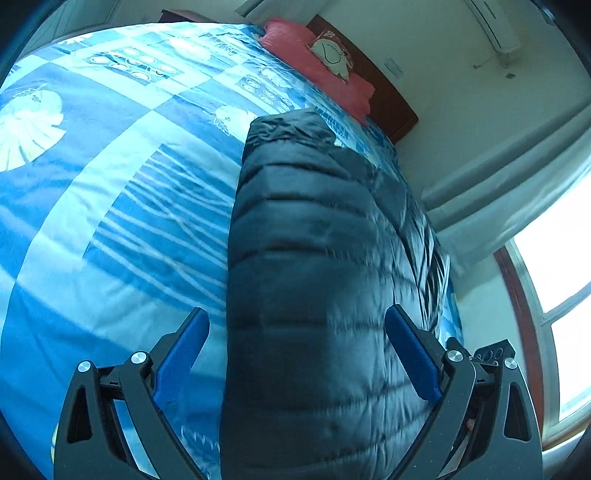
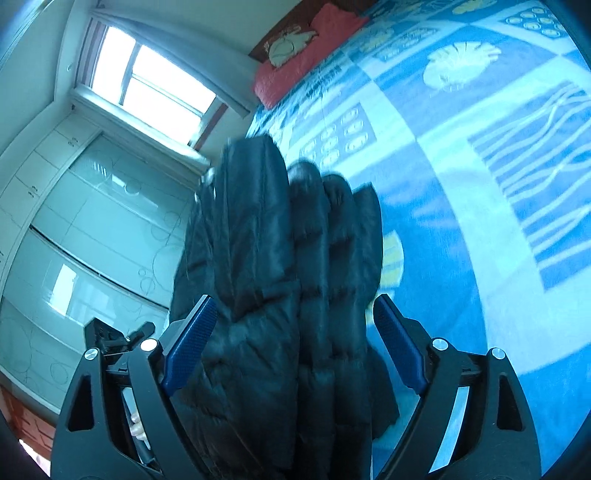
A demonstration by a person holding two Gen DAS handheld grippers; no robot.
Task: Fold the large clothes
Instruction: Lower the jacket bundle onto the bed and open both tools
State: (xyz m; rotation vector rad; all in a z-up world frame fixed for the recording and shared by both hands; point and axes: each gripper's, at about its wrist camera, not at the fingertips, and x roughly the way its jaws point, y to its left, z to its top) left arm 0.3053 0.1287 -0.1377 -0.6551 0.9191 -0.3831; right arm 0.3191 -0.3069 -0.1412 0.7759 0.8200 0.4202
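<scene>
The left wrist view is showing the black quilted jacket [image 1: 317,280] lying as a long folded bundle on the bed [image 1: 110,206], near its edge, running away toward a red pillow [image 1: 317,62] by the dark headboard [image 1: 373,77]. The left hand-held gripper [image 1: 297,354] is standing spread, its blue pads [image 1: 183,354] straddling the near end of the bundle. Only this view is taking in a wall air conditioner [image 1: 495,26].

The right wrist view is showing the jacket [image 2: 280,280] bunched in puffy folds between the spread fingers of the right hand-held gripper [image 2: 295,347], with glass wardrobe doors [image 2: 92,236] and a bright window [image 2: 147,77] behind. The blue patterned bedspread [image 2: 480,184] is filling the right side.
</scene>
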